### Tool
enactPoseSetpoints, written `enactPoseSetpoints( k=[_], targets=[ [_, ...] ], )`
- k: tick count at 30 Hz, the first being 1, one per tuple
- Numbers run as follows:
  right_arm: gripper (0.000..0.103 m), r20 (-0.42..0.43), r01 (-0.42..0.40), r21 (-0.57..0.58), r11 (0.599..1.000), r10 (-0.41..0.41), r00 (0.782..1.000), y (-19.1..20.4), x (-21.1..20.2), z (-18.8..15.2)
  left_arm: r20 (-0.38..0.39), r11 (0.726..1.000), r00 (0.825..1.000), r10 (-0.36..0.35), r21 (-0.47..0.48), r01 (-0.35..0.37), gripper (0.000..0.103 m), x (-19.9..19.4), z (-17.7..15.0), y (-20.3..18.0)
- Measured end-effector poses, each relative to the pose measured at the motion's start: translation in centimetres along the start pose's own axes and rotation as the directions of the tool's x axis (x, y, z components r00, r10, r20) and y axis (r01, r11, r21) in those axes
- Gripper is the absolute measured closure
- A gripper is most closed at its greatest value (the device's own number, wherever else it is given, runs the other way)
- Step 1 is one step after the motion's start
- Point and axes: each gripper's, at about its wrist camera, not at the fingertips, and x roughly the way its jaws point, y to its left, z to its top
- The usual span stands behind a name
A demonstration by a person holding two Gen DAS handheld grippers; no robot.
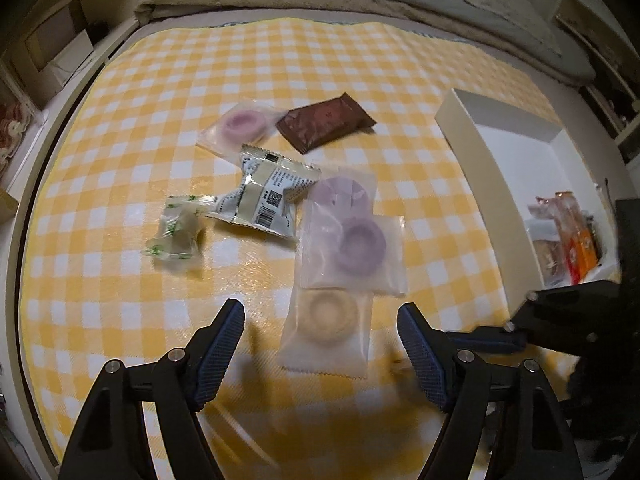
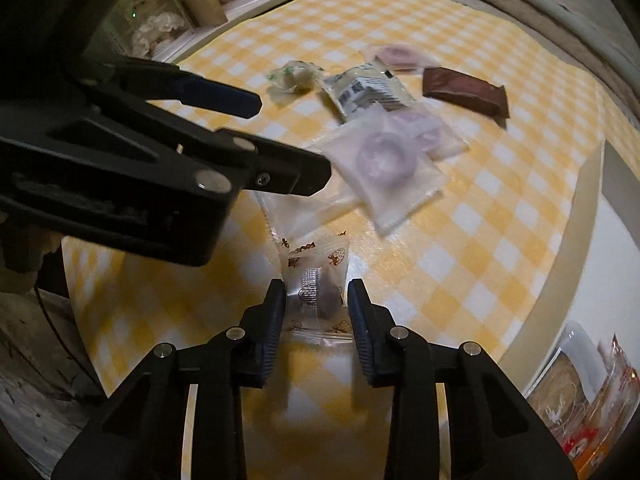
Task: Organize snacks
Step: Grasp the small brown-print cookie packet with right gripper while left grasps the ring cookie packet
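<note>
Setting: yellow-and-white check cloth (image 1: 132,152) over a bench, snack packets scattered across it.
L gripper (image 1: 320,348): fingers spread wide, nothing pinched; pointing steeply down at the cloth.
Cream ring packet (image 1: 326,328): lies flat on the cloth betw. the L fingers, nearer the right-hand one, touching neither; its far end is tucked under the purple ring packet.
Purple ring packet (image 1: 354,250): just beyond the L fingertips, overlapping a 2nd purple packet (image 1: 344,192) behind it.
R gripper (image 2: 317,304): fingers closed in on a small clear candy wrapper, pinching it from both sides.
Candy wrapper (image 2: 316,284): printed w/ small strawberries, dark sweet inside; held betw. the R fingertips, its top edge sticking out past them, low over the cloth.
Barcode packet (image 1: 266,196): white, crumpled, mid-cloth, left of the purple pair.
Green-print wrapper (image 1: 176,236): clear, beside the barcode packet, farther left.
Pink ring packet (image 1: 240,124): far side of the pile, next to a brown packet (image 1: 326,122).
White box (image 1: 492,184): open, at the cloth's right edge in the L wrist view; several packets (image 1: 568,236) already inside.
Overlap: L gripper fills the upper left of the R wrist view, above the cream packet's end.
</note>
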Motion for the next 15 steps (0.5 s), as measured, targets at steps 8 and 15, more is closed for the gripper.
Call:
enactPoseSetpoints(
  k=[8, 15],
  targets=[
    [0.077, 0.002, -0.004, 0.047, 0.999, 0.004, 1.0, -1.1, -1.0, -0.8, -0.05, 0.997, 0.997, 0.051, 0.053, -0.049, 0.031, 3.4, -0.3, -1.5],
    [0.077, -0.002, -0.001, 0.058, 0.998, 0.001, 1.0, -1.5, -1.2, -1.1, -0.062, 0.993, 0.993, 0.098, 0.078, -0.093, 0.037, 5.1, 0.1, -2.3]
  ],
)
